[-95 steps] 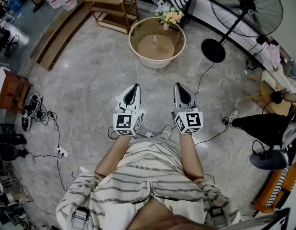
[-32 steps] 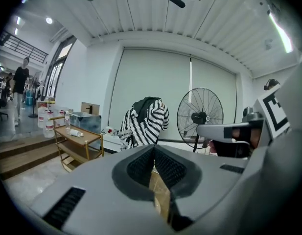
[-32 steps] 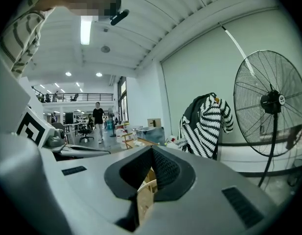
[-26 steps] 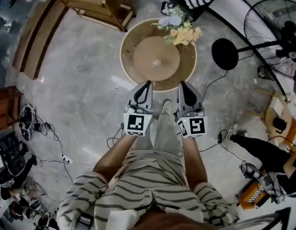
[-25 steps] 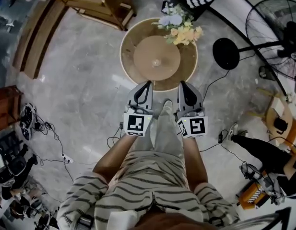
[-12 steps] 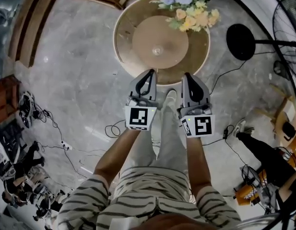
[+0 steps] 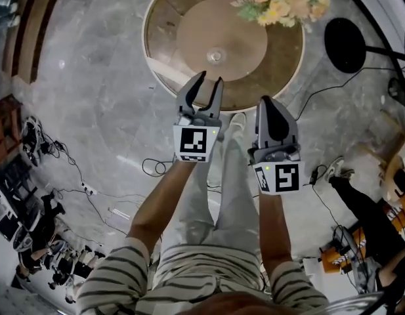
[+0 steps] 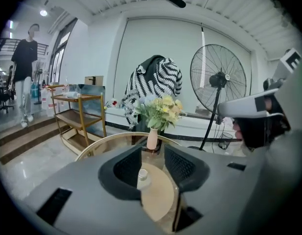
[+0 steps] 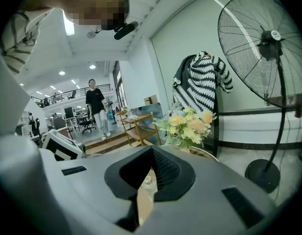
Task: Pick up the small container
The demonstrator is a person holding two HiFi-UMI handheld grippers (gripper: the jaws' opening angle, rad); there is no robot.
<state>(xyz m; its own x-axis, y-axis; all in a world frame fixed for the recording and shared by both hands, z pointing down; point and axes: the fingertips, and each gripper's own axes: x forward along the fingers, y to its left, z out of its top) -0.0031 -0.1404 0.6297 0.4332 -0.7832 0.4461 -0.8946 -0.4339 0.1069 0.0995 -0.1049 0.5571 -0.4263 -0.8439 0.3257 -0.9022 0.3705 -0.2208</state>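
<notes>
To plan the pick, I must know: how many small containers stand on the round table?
1: the small container stands at the middle of the round table. The flowers may hide others.

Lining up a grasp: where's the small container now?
In the head view the small container stands at the centre of the round table, flowers to its upper right.

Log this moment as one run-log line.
phase: pre-grasp | left tongs: opening, empty, aimed at small container | right tongs: shut, empty | small container: on round table, untouched
</notes>
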